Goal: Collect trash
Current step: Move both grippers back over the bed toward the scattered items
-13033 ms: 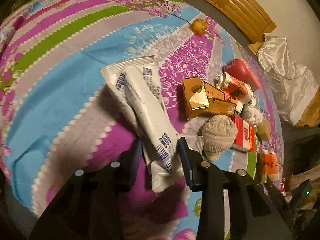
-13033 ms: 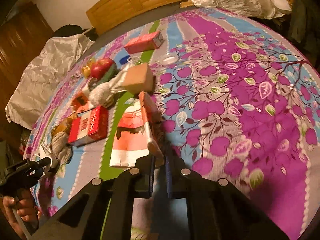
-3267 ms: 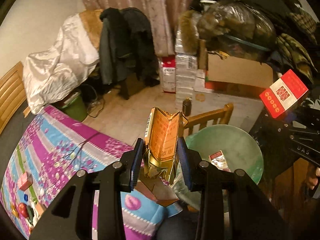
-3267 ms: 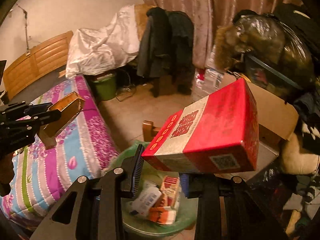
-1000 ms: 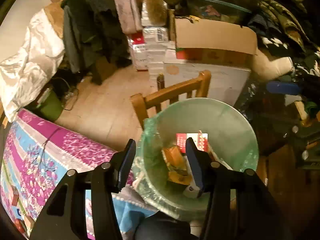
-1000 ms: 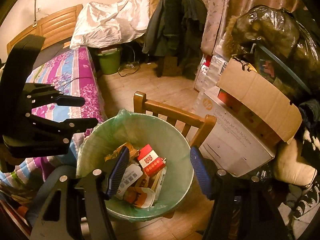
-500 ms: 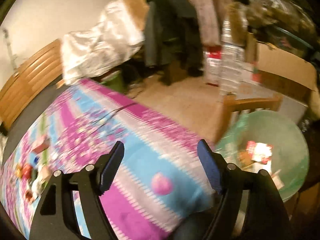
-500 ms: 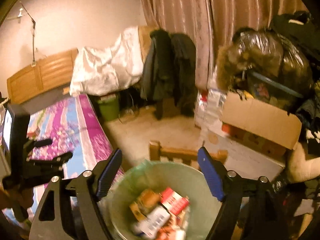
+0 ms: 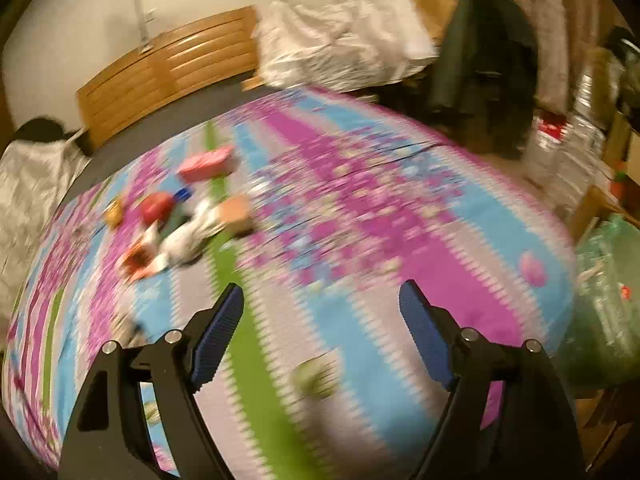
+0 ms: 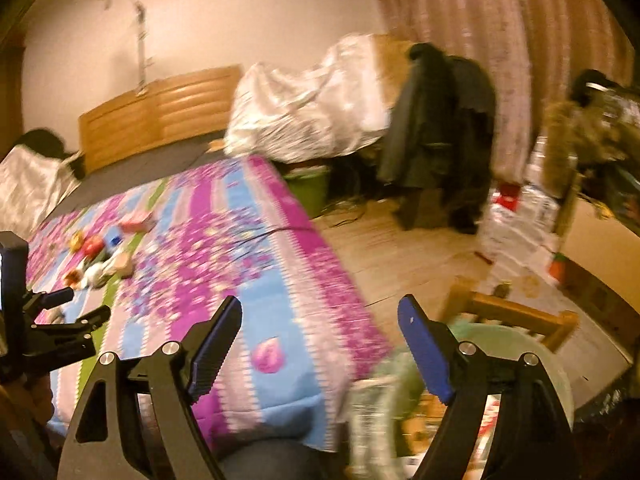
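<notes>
Trash (image 9: 188,224) — blurred boxes and wrappers — lies clustered far left on the floral quilt (image 9: 360,208). Left gripper (image 9: 320,312) spread wide, ribbed blue pads bare; right gripper (image 10: 320,316) likewise released, empty. Only the right view shows the round green-lined bin (image 10: 532,352) — cartons inside — by a wooden chair (image 10: 516,312).

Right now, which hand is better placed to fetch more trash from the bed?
Left, probably. The left tongs are open over the bedspread, facing the trash pile. The right tongs, also open, sit at the bed's corner above the bin.
</notes>
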Demonstrator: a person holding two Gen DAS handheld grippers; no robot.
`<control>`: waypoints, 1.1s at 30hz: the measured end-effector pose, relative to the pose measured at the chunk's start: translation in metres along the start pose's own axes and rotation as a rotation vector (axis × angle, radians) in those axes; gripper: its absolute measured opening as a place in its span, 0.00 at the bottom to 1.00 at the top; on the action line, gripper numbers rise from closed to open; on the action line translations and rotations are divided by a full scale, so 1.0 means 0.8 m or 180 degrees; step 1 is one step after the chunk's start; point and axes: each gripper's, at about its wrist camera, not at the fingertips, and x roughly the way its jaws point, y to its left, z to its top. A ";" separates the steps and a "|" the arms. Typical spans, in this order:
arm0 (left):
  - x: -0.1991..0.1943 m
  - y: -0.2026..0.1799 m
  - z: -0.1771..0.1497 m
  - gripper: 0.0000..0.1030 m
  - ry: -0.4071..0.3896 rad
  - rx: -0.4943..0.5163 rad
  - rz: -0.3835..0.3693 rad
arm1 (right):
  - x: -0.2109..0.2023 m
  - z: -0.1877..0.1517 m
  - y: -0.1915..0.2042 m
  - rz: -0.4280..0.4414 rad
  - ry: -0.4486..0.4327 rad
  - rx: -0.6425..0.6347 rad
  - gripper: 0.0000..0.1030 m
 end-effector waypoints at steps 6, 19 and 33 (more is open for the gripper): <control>-0.002 0.107 -0.052 0.75 0.0218 -0.0461 0.0281 | 0.054 0.001 0.098 0.0451 0.0251 -0.0210 0.78; -0.020 0.306 -0.105 0.75 0.0349 -0.1559 0.0722 | 0.120 -0.012 0.285 0.1070 0.0589 -0.0809 0.78; 0.074 0.351 -0.011 0.85 0.0422 -0.1684 -0.0002 | 0.196 0.032 0.304 0.1193 0.0747 -0.0391 0.78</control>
